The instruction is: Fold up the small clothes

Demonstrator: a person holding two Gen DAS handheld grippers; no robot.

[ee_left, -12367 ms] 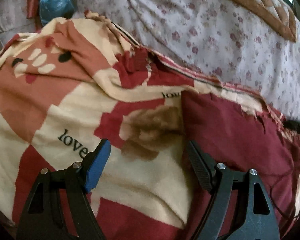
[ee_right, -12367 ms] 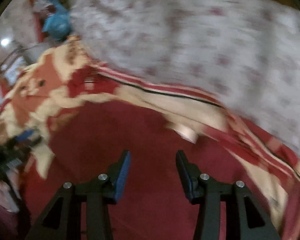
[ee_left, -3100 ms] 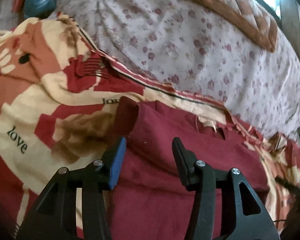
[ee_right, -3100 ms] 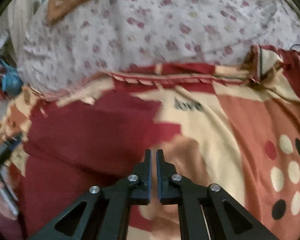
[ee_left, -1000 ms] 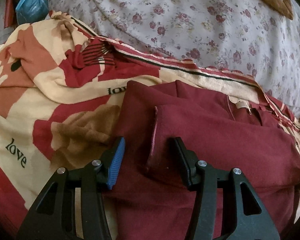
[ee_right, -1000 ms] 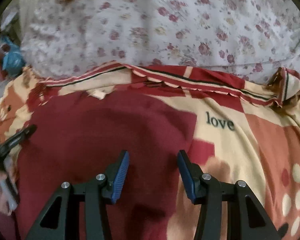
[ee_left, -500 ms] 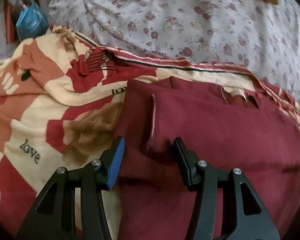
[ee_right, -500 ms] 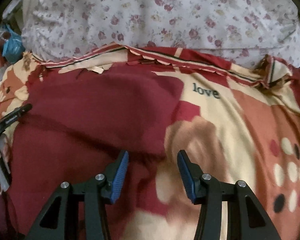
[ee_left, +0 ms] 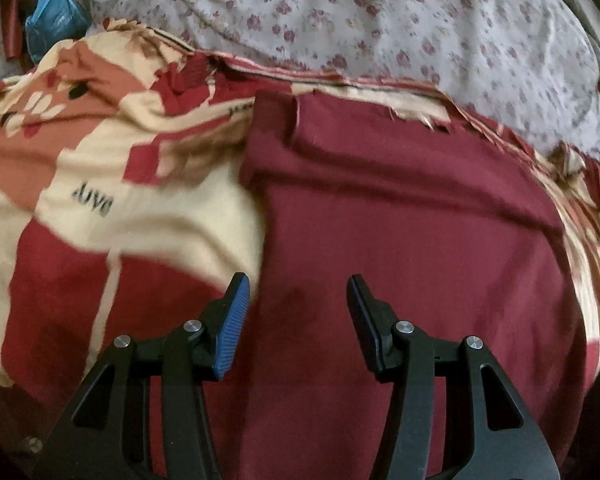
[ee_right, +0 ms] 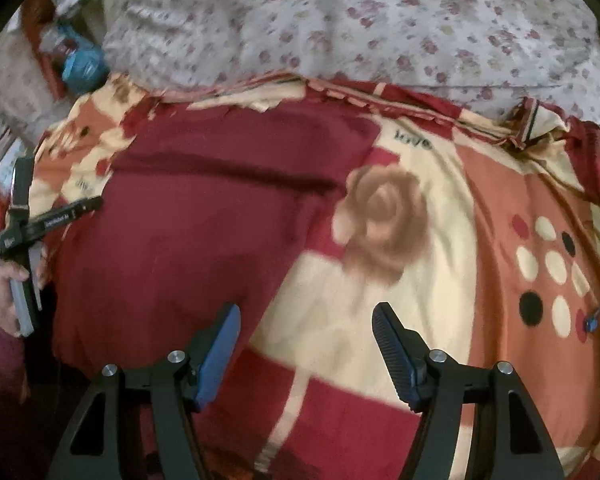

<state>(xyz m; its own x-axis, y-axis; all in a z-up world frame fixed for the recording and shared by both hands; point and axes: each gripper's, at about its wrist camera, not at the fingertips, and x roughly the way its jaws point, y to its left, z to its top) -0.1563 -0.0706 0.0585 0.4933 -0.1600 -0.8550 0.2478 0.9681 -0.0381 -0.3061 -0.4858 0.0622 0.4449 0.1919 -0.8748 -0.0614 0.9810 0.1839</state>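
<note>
Maroon garment [ee_left: 400, 220] spread at centre frame on patterned blanket [ee_left: 100, 208], left gripper [ee_left: 298, 300] jaws apart, empty, right gripper [ee_right: 306, 320] jaws opening, nothing between, lower frame.

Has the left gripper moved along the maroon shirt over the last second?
Yes. The left gripper has drawn back down the maroon shirt: the folded sleeve edge that lay between its jaws now sits well beyond them, nearer the floral sheet.

My fingers [ee_left: 232, 332]: black w/ blue ribbed pads. Garment [ee_left: 412, 232]: plain maroon, no print. Blanket [ee_right: 440, 184] under it: cream, red & terracotta blocks, brown rose, black "love" txt, cream/black/red dots. Sheet [ee_left: 380, 20] behind: pale lilac-white w/ small maroon florals. Bag [ee_left: 52, 20]: blue.
</note>
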